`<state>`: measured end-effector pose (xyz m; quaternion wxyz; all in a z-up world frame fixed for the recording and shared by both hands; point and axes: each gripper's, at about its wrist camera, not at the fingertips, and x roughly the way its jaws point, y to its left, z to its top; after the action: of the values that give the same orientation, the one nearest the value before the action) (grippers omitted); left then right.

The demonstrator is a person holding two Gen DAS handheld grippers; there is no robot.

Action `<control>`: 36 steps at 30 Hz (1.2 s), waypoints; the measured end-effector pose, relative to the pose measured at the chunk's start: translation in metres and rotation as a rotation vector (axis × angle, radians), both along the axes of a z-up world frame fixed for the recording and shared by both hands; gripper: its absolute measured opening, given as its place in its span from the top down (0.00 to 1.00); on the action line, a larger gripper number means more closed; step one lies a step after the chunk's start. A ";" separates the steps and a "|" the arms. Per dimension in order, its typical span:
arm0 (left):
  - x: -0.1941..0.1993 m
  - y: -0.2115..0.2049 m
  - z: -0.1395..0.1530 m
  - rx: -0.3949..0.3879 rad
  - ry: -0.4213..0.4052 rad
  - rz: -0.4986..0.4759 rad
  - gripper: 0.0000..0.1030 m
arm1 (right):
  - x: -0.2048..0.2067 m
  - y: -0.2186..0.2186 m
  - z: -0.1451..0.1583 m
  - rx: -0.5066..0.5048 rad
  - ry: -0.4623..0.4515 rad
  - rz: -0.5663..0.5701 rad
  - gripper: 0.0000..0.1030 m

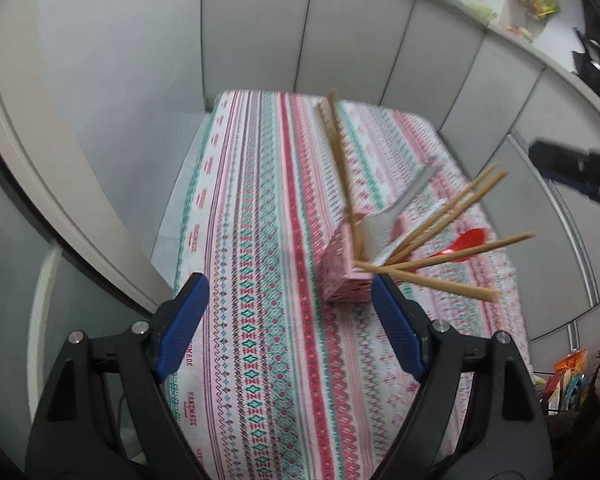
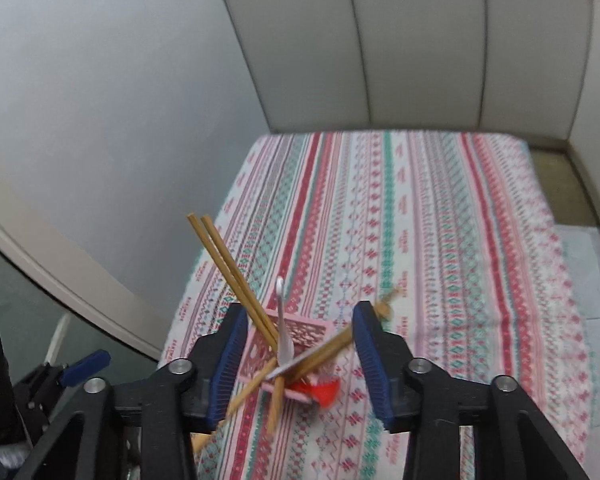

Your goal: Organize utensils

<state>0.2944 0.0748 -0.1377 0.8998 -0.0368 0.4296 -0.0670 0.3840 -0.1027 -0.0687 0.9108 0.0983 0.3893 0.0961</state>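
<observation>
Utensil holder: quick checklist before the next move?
1. Pink utensil holder upright on the striped cloth: ok.
2. Chopsticks inside the holder: ok, splayed apart, leaning out.
3. Metal utensil in the holder: ok.
4. Red spoon in the holder: cannot tell, blurred.
5. Left gripper open and empty: ok.
6. Right gripper released: ok, fingers apart, pressing on nothing.

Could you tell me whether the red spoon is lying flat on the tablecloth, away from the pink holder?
No, the red spoon leans out of the pink holder among the wooden chopsticks, its bowl raised off the tablecloth.
</observation>
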 end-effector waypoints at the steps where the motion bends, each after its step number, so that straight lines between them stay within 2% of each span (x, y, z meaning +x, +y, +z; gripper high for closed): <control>1: -0.007 -0.003 0.009 -0.001 -0.022 -0.001 0.19 | -0.014 -0.004 0.005 -0.001 -0.017 -0.010 0.43; 2: -0.016 -0.006 0.018 -0.004 -0.048 -0.002 0.19 | -0.024 -0.007 0.008 0.000 -0.028 -0.018 0.40; 4: -0.031 -0.013 0.035 -0.004 -0.085 -0.009 0.09 | -0.050 -0.014 0.015 0.008 -0.051 -0.039 0.32; 6: -0.047 -0.022 0.048 -0.004 -0.117 -0.019 0.05 | -0.078 -0.022 0.022 0.017 -0.086 -0.059 0.25; 9: -0.071 -0.037 0.064 0.015 -0.144 -0.036 0.03 | -0.118 -0.031 0.030 0.001 -0.132 -0.101 0.13; 16: -0.133 -0.066 0.089 0.074 -0.209 -0.012 0.01 | -0.193 -0.044 0.044 -0.044 -0.186 -0.219 0.01; 23: -0.172 -0.082 0.104 0.094 -0.264 0.031 0.01 | -0.241 -0.047 0.051 -0.164 -0.188 -0.319 0.01; 30: -0.196 -0.095 0.112 0.106 -0.312 0.032 0.01 | -0.271 -0.066 0.048 -0.109 -0.229 -0.376 0.01; 36: -0.203 -0.104 0.111 0.118 -0.318 0.019 0.01 | -0.279 -0.069 0.045 -0.080 -0.233 -0.360 0.01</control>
<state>0.0915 -0.0297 -0.0269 0.9576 0.0231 0.2845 -0.0384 0.1055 -0.1717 -0.0240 0.9552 0.1181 0.2612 -0.0730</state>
